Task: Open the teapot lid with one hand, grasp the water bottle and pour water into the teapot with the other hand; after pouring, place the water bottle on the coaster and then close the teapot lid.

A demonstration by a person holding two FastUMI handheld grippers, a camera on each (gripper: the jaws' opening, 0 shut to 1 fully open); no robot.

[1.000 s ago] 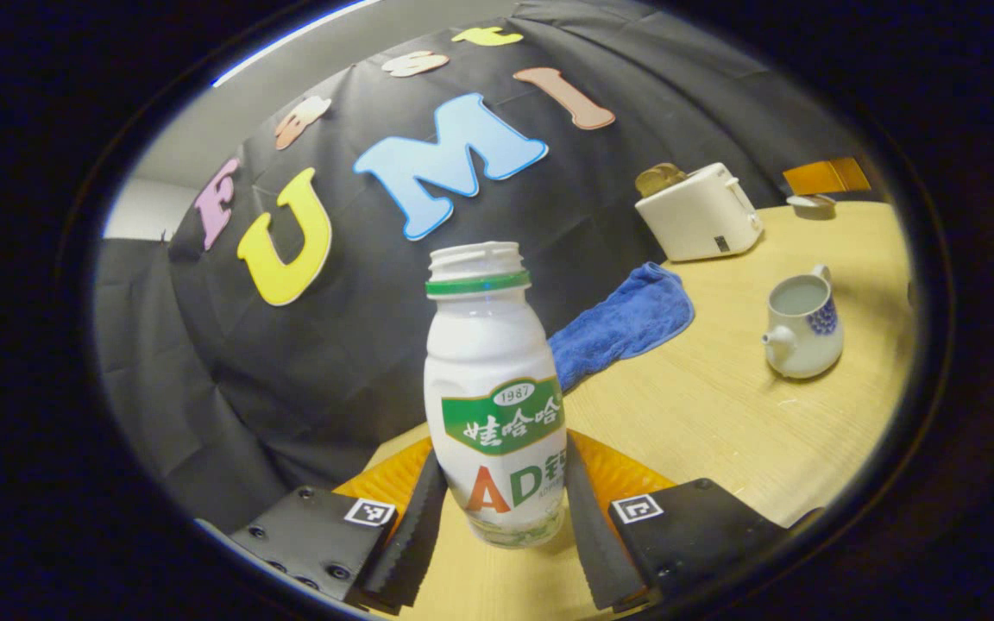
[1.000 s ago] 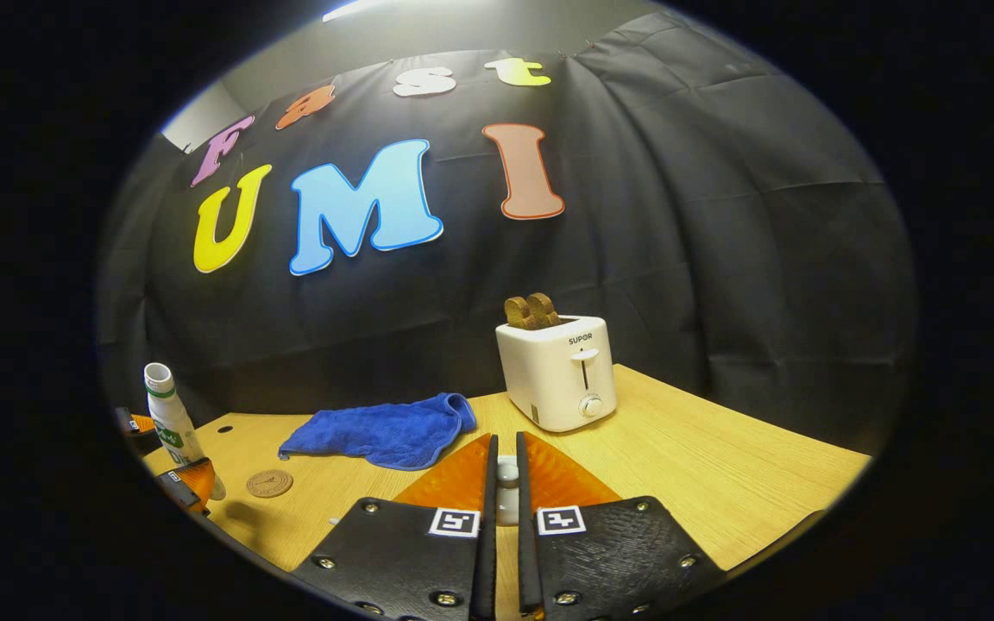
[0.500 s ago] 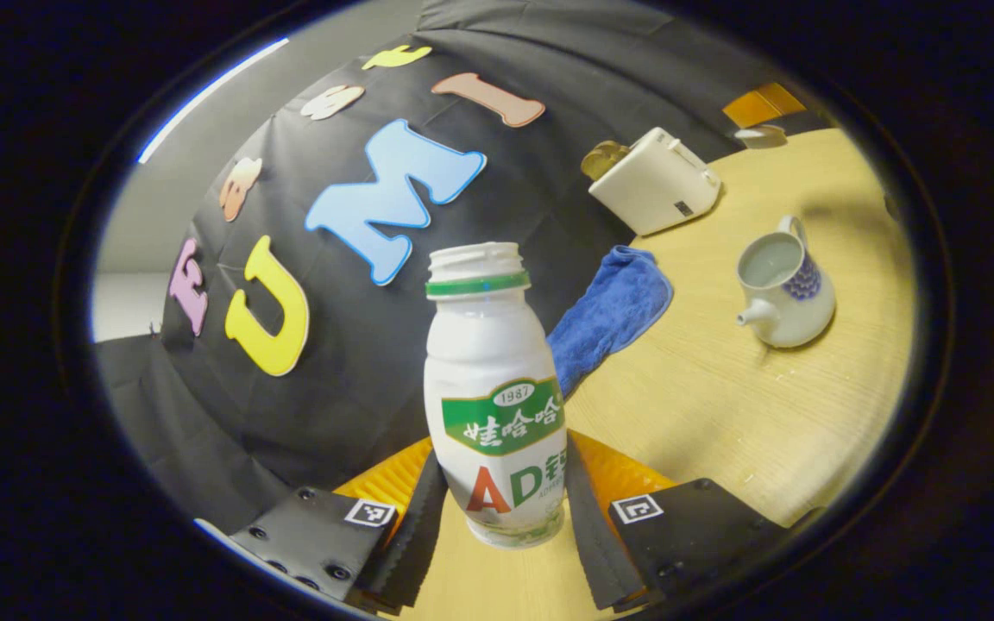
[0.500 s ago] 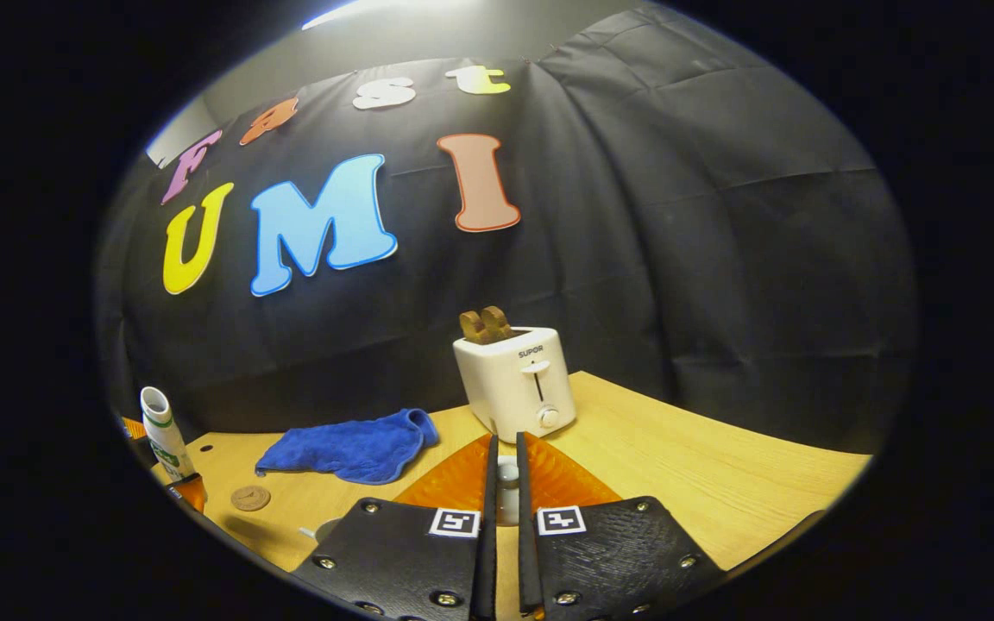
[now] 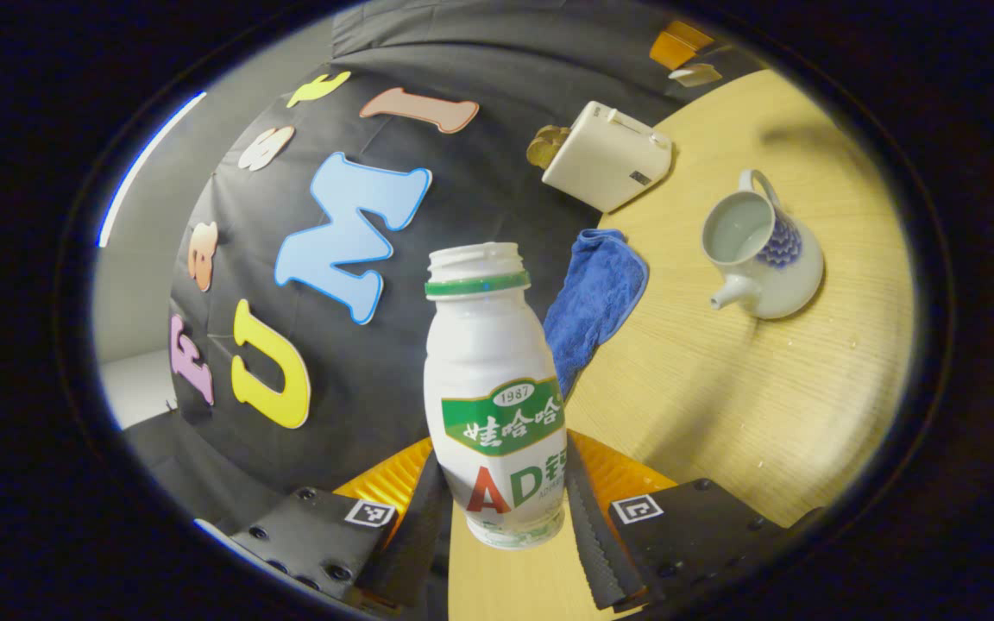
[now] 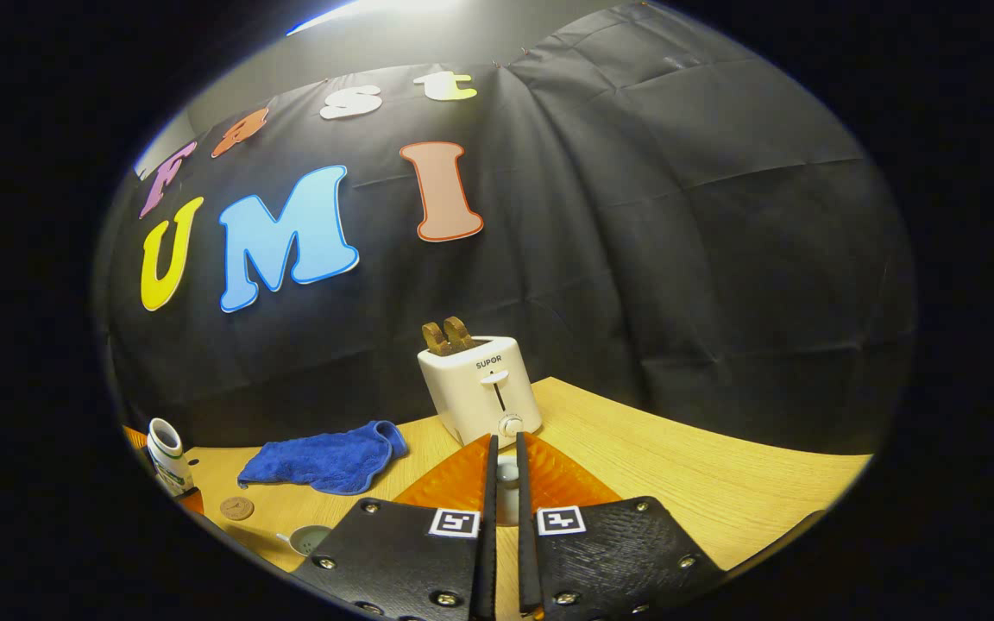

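While both tongs grip, bottle (image 5: pixel 494 392) and lid (image 6: pixel 506 473), wooden table (image 5: pixel 747 379), black-draped booth.

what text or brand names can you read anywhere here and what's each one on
"SUPOR": on the front of the toaster, right gripper view.
Water bottle: its label carries printed words and a number; being a label, they are not quoted here.
Square coded markers on the left gripper and on the right gripper, which pinches the teapot lid: patterns, no words.
Teapot: blue pattern, no text.

White toaster (image 6: pixel 481 388) holding toast (image 6: pixel 447 336) stands beside blue cloth (image 6: pixel 322 455)
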